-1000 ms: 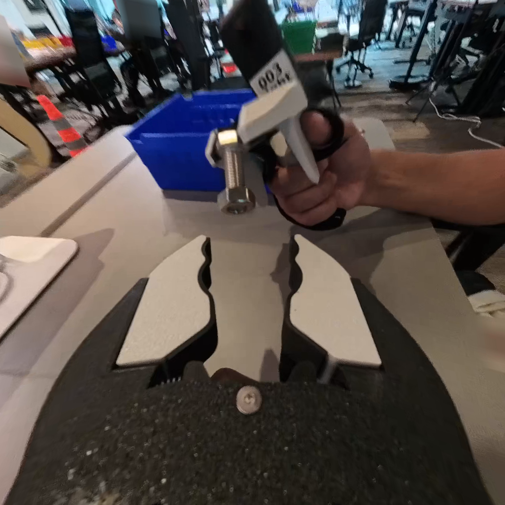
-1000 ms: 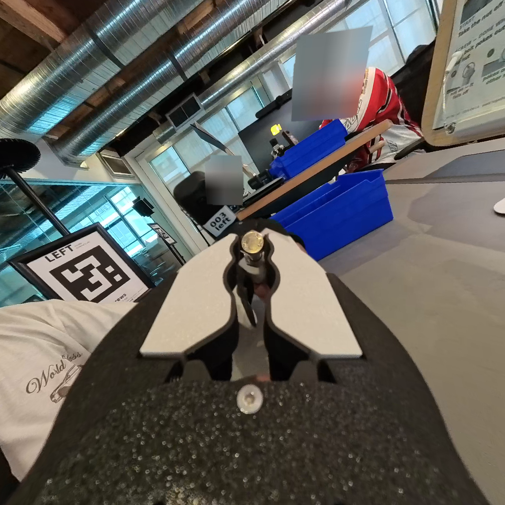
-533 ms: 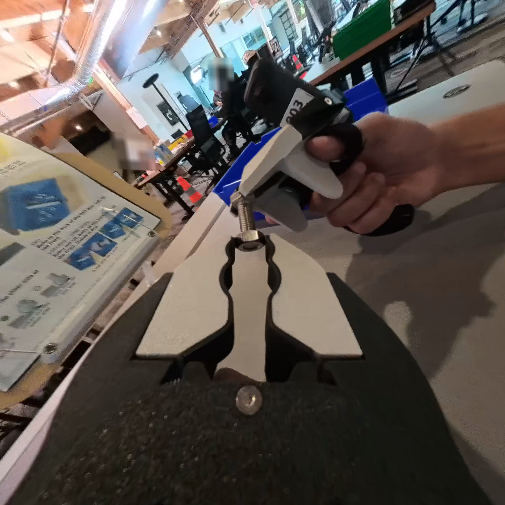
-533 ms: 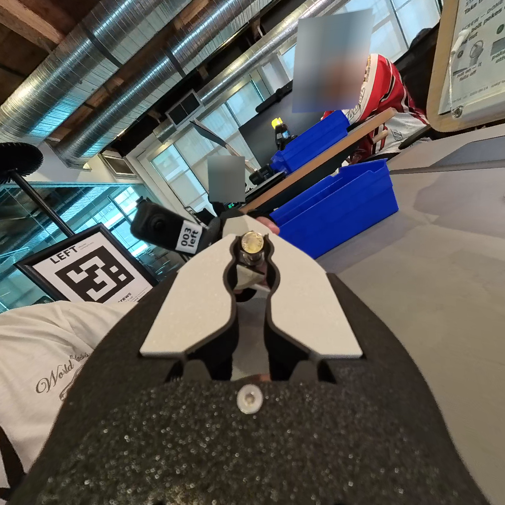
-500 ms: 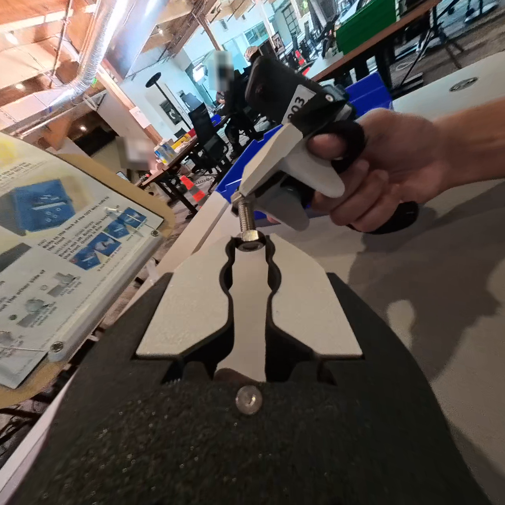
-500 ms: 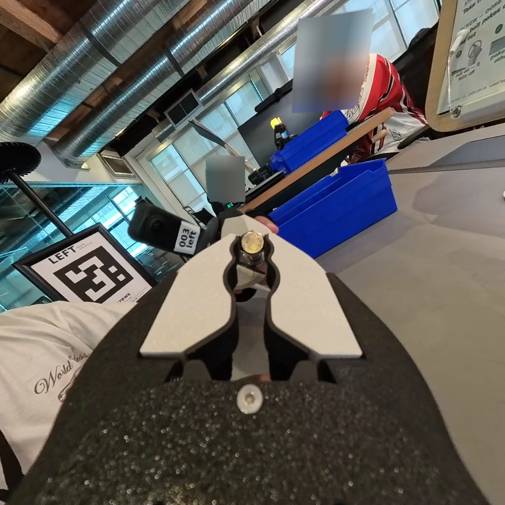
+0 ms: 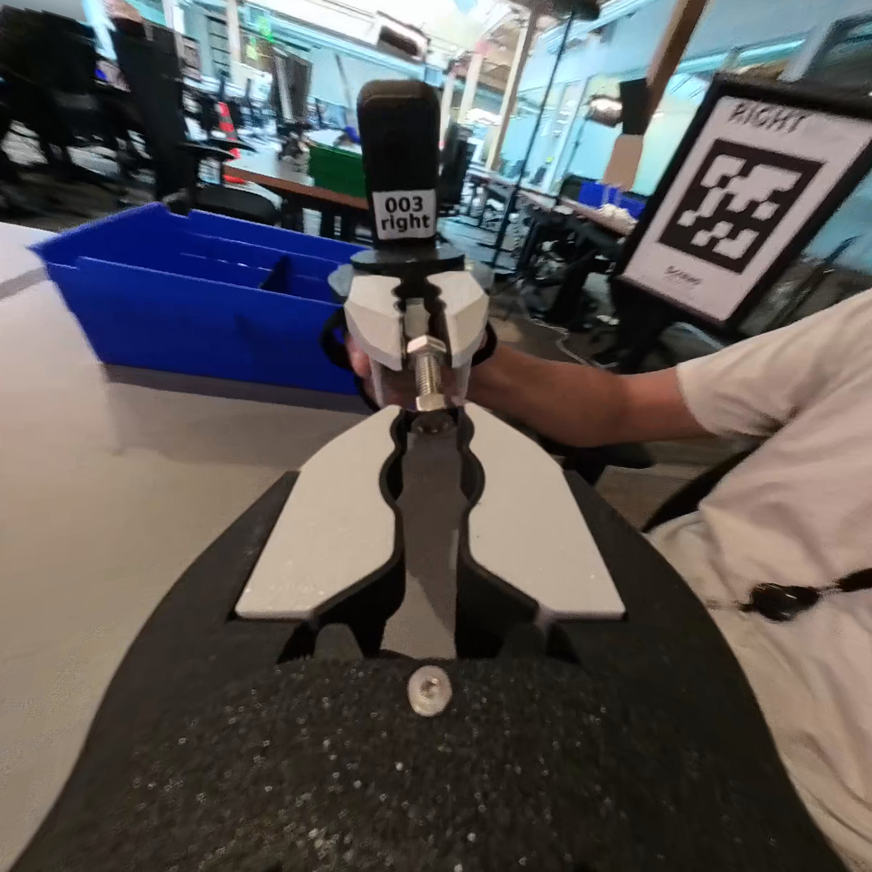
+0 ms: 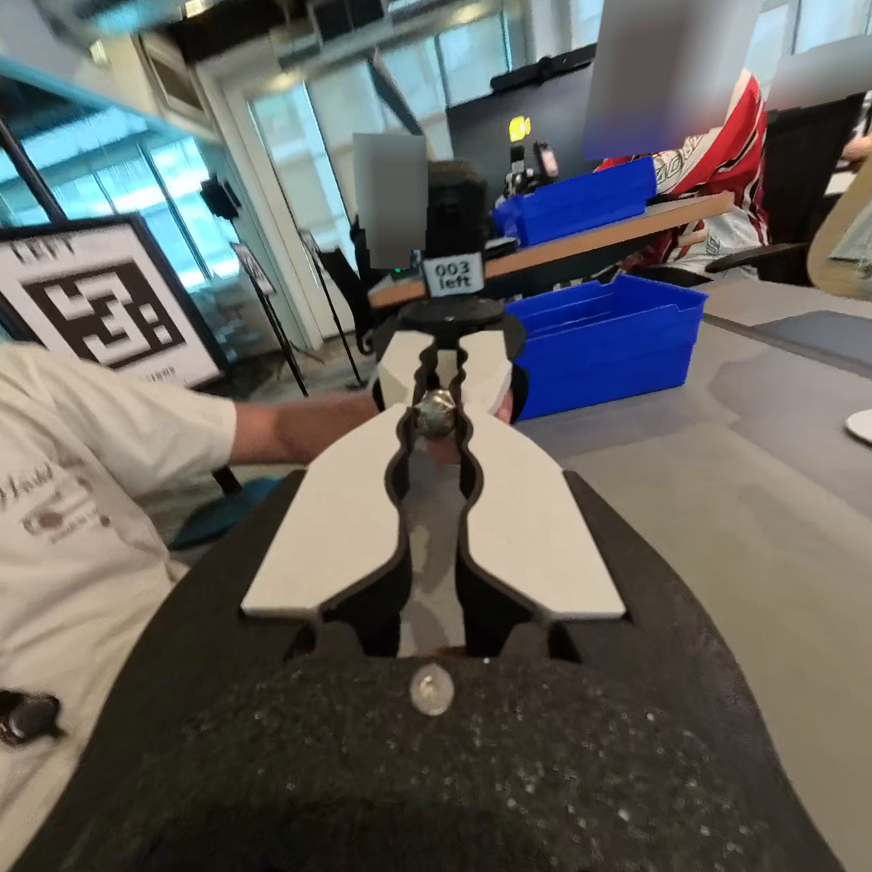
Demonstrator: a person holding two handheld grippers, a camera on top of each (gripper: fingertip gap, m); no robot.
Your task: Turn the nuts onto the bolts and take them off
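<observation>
Left wrist view: right claw (image 7: 424,347) clamps the bolt (image 7: 428,373) at twelve o'clock; left claw (image 7: 430,422) pinches its nut (image 7: 430,402). Mid-turning, judging by grips; next needs another twist.

Left gripper's (image 7: 430,417) fingertips hide most of the nut (image 7: 430,403).

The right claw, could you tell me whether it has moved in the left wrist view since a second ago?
Yes. The right claw now points its bolt toward the camera, and appears by the blue bin's right end rather than mid-front.
</observation>
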